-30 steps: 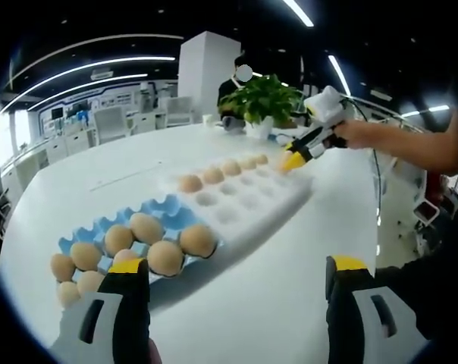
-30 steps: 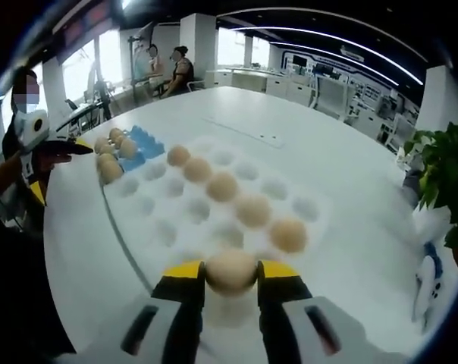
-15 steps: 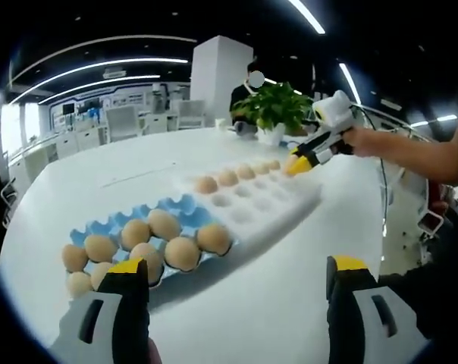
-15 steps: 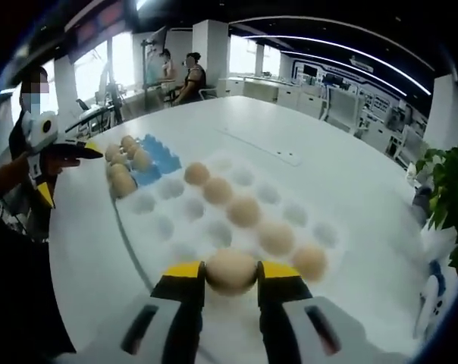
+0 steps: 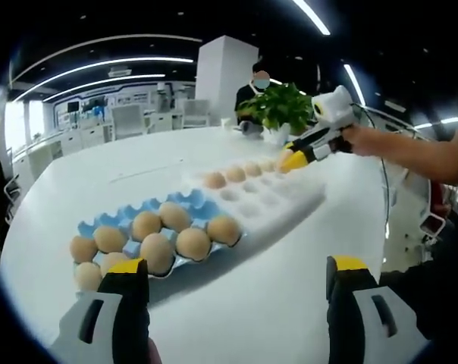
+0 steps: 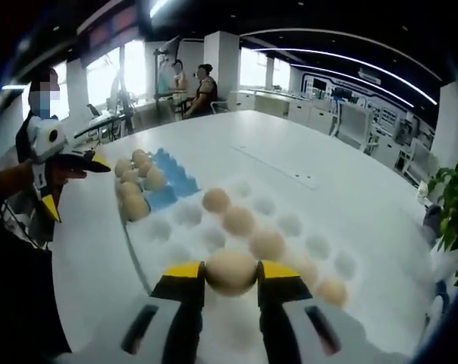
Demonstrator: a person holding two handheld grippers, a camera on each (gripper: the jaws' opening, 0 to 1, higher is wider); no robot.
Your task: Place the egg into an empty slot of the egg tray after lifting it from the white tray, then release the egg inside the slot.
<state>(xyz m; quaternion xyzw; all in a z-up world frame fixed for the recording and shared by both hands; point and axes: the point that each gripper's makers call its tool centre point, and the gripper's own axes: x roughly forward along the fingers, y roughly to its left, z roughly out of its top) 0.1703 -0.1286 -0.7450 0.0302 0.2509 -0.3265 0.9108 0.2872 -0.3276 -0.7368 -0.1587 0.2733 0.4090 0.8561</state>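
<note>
i'm pinching the egg (image 6: 230,272) in my right tool (image 6: 230,274), carrying it above the white tray (image 6: 195,246) toward the blue egg tray (image 6: 172,182); my left tool (image 5: 233,282) is idling wide open, empty.

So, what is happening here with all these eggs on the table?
A person is moving eggs from a white tray to a blue egg tray with two handheld grippers. The right gripper is shut on one egg and holds it above the white tray, where a row of eggs remains. The left gripper is open and holds nothing, near the blue egg tray, which already has several eggs and some empty slots.
</note>
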